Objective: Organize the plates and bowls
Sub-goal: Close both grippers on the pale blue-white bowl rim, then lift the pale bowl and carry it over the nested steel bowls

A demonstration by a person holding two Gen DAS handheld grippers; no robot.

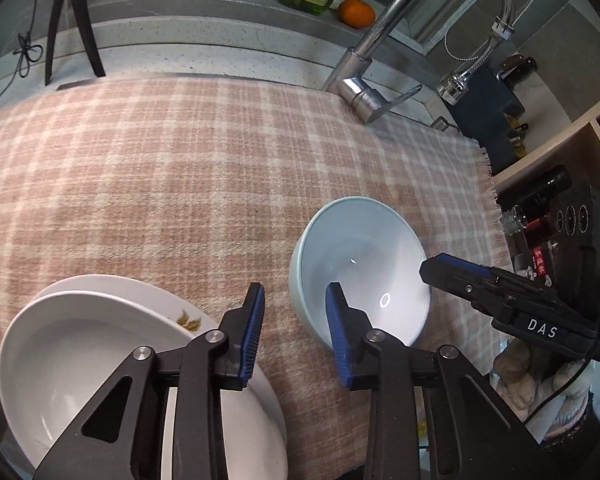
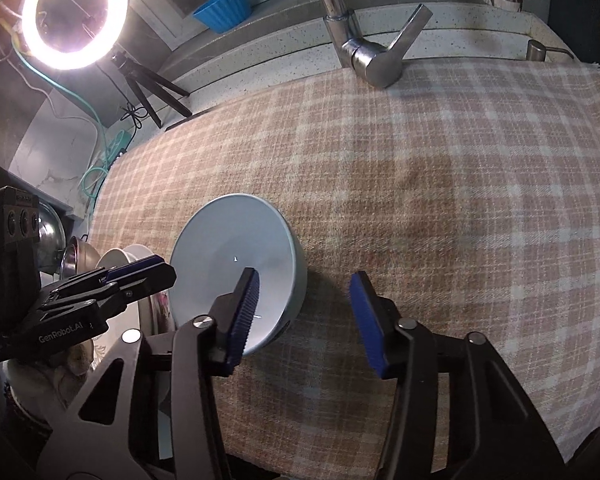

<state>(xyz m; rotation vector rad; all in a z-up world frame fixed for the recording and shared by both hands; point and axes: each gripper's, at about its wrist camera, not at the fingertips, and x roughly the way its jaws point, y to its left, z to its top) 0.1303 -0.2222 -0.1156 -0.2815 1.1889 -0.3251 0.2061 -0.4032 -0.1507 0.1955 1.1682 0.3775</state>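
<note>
Between stacked white plates (image 1: 100, 340) and blue bowl (image 1: 360, 264), both tongs hang spread, pinching nothing.

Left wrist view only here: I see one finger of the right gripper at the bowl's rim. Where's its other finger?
Observer: The right gripper straddles the bowl wall: one finger inside, the other outside over the cloth. Neither pad presses it.
Operator: Anything beyond the plates on my side?
Observer: A steel bowl sits just past them, off the cloth.
Operator: What makes the ring glare in the bowl?
Observer: A lit ring light on a tripod, at the counter's back.
</note>
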